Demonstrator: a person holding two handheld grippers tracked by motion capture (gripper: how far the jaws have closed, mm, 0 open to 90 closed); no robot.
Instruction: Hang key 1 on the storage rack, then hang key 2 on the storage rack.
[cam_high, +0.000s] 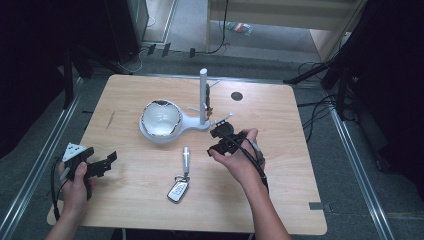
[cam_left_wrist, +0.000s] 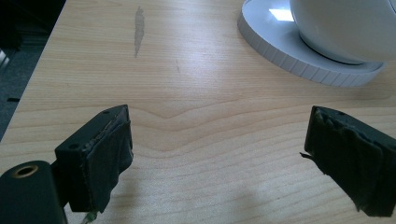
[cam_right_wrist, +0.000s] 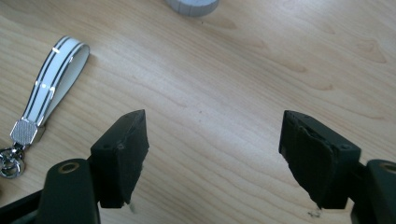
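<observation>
The key fob (cam_high: 178, 190) lay on the worktop (cam_high: 280, 165) at eight o'clock from the right hand-held gripper (cam_high: 220, 137), apart from it. Its jaws stood apart, empty. The left hand-held gripper's (cam_high: 102, 164) jaws were apart too.

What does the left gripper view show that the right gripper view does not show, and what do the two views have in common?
The left gripper view alone has the white bowl sitting on the round base of the white stand, and a grey smear on the wood. The right gripper view alone has the key strap with its metal clasp lying flat, left of the jaws. Both have the wooden table and a pair of black jaws standing wide apart with nothing between them.
</observation>
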